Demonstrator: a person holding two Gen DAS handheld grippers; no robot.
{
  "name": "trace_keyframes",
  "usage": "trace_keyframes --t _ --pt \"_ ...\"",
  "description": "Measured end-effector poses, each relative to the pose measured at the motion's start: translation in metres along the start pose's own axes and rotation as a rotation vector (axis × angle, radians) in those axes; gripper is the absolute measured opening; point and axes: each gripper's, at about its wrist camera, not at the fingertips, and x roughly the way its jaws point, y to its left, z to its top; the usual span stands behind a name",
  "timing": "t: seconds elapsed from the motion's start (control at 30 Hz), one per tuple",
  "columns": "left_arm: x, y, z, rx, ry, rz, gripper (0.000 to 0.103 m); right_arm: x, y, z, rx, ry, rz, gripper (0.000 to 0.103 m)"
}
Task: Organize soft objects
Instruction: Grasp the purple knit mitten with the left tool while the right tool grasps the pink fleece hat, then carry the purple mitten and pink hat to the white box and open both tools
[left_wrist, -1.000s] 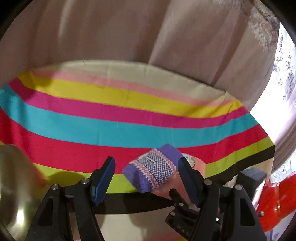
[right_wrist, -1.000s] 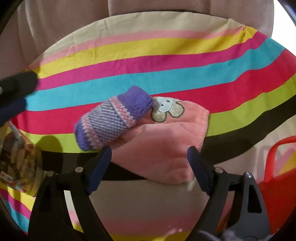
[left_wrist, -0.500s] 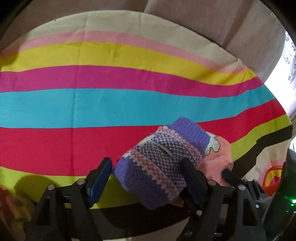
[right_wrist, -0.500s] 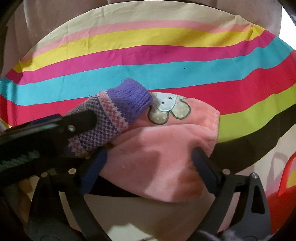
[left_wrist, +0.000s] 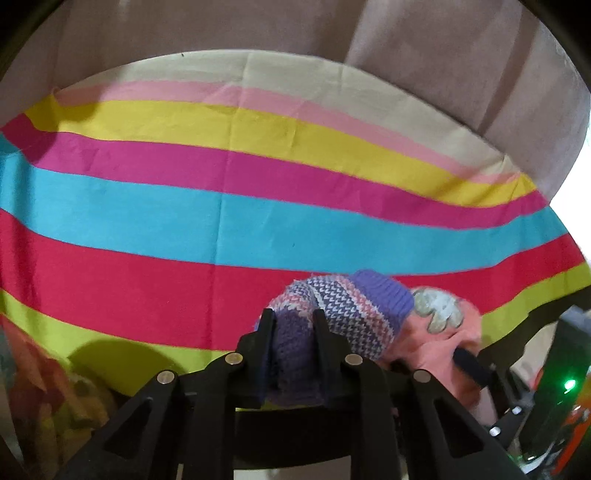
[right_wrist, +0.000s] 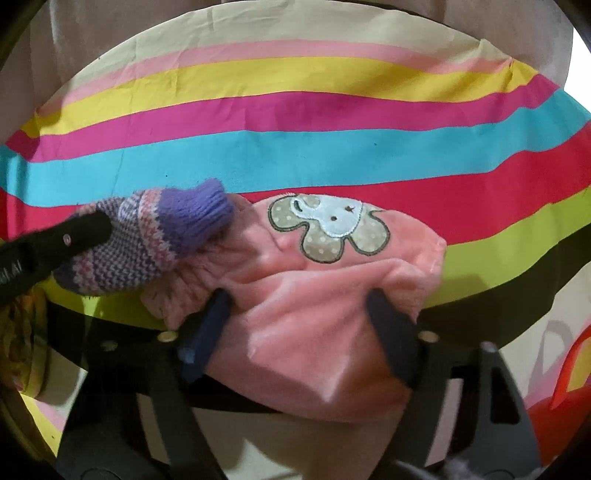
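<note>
Left gripper angled down, jaws just closed, clamped on purple knit mitten. Right gripper angled down, jaws closing, pads against pink cap. Both near edge of striped cloth.

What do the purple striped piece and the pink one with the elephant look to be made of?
Purple piece: knitted yarn, probably wool or acrylic; visible stitches, patterned bands and a ribbed purple cuff, matte and slightly fuzzy. Pink piece: plush, velvety fleece or velour by its soft sheen and rounded folds; its elephant patch looks like stitched-on appliqué with a dark outline.
</note>
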Motion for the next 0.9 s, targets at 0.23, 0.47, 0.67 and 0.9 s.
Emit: trace_keyframes --t 0.23,0.47,0.67,0.9 --pt "0.003 -0.009 -0.004 0.061 0.056 0.002 0.065 0.0 0.001 0.003 0.004 -0.018 0.047 0.014" --pt "0.014 -0.022 -0.017 0.141 0.064 0.004 0.061 -0.013 0.003 -0.013 -0.012 -0.03 0.096 0.006" --pt "0.003 -0.011 -0.017 0.101 0.056 0.011 0.022 -0.02 0.01 -0.02 -0.039 -0.027 0.145 0.005" --pt "-0.025 -0.008 -0.021 0.07 0.021 0.003 0.018 -0.049 0.006 -0.031 -0.032 -0.044 0.201 0.004"
